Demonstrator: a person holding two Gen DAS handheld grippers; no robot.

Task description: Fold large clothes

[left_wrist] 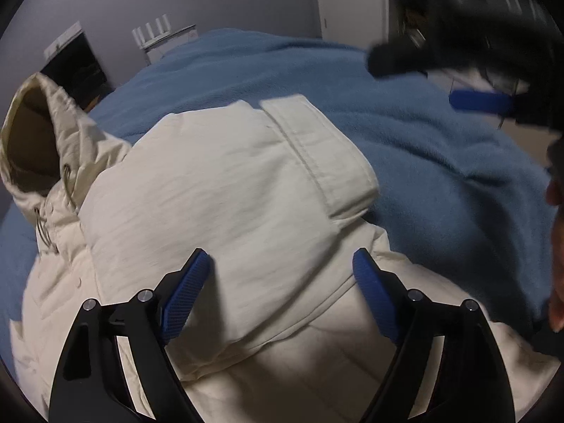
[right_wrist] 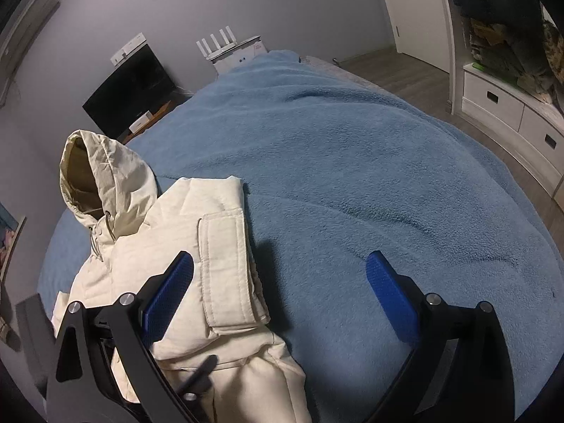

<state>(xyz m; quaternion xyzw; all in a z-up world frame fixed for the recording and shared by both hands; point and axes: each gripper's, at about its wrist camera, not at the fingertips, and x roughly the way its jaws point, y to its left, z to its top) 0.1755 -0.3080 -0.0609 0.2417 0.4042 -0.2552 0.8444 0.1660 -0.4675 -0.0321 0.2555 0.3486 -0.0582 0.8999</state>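
A cream hooded puffer jacket [left_wrist: 218,190] lies on a blue fleece blanket [left_wrist: 405,134] on a bed, its sleeve folded across the body and its cuff [left_wrist: 317,148] pointing away. The hood [left_wrist: 38,141] stands up at the left. My left gripper [left_wrist: 282,268] is open and empty, just above the folded sleeve. In the right wrist view the jacket [right_wrist: 183,246] lies at the lower left with its hood [right_wrist: 102,179] up. My right gripper [right_wrist: 278,268] is open and empty, over the jacket's right edge and the blanket [right_wrist: 370,162]. The right gripper also shows blurred at the upper right of the left wrist view [left_wrist: 469,81].
A dark monitor [right_wrist: 130,95] and a white router [right_wrist: 229,49] stand past the far end of the bed. White drawers [right_wrist: 511,112] and a shelf with clothes line the right wall. Wooden floor [right_wrist: 398,70] runs along the bed's right side.
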